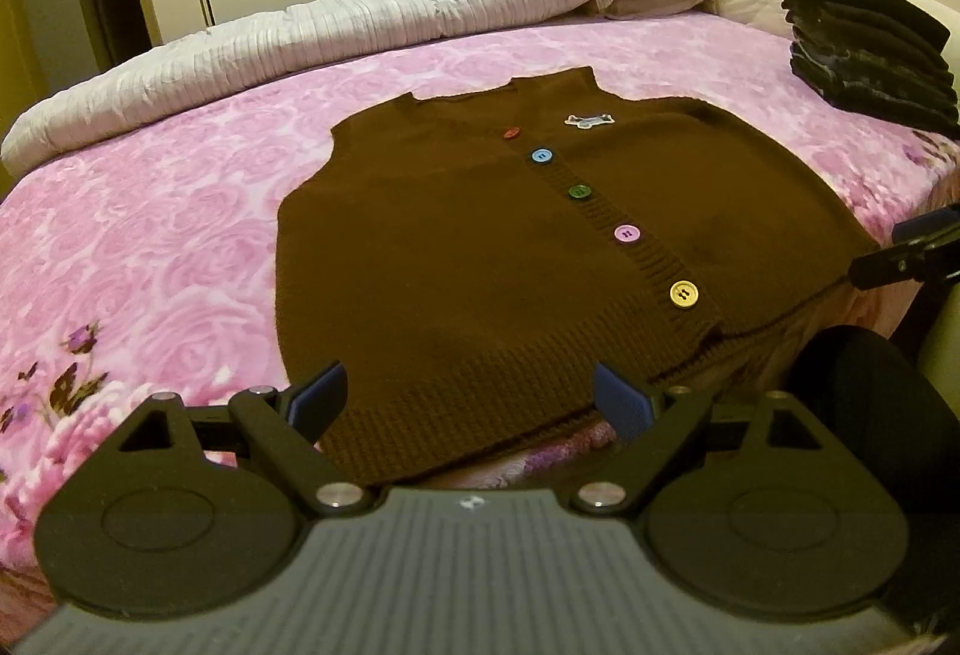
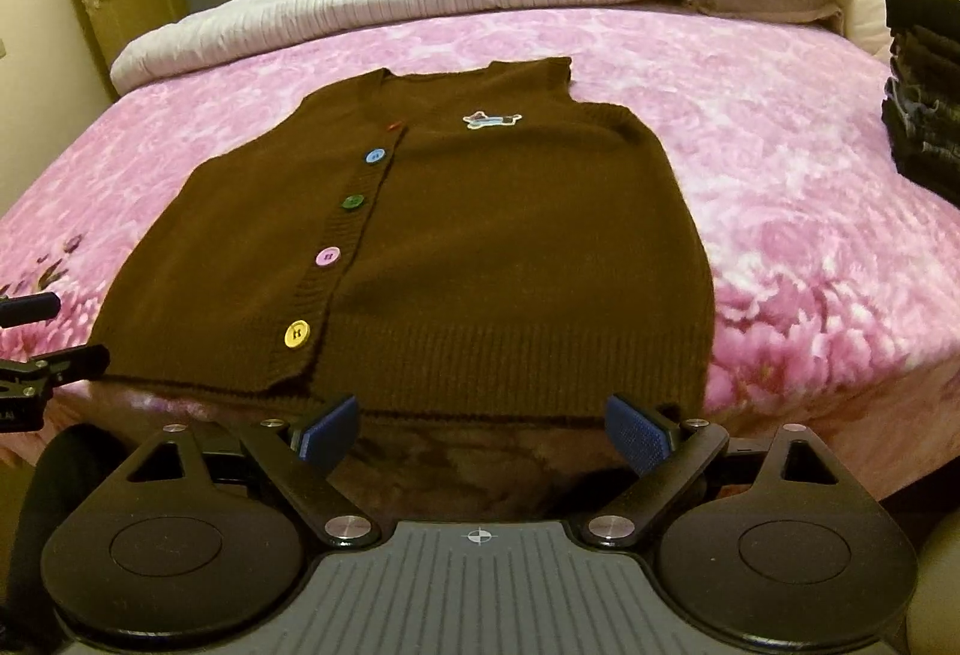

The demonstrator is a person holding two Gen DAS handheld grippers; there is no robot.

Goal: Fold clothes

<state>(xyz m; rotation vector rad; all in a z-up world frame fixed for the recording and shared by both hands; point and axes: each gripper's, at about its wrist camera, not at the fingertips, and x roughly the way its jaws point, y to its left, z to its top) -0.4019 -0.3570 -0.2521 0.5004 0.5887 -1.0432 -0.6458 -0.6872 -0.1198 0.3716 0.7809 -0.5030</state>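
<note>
Vest (image 1: 480, 247) lies flat on the pink bed (image 1: 150, 211), 5 coloured buttons done up; its badge (image 1: 589, 120) maybe carries writing, too blurred to read. Left gripper (image 1: 471, 403) and right gripper (image 2: 480, 430) gape wide, empty, at its hem.

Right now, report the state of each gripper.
Left gripper: open, empty, poised at the hem of the brown knitted button-front vest.
Right gripper: open, empty, at the same hem.
</note>
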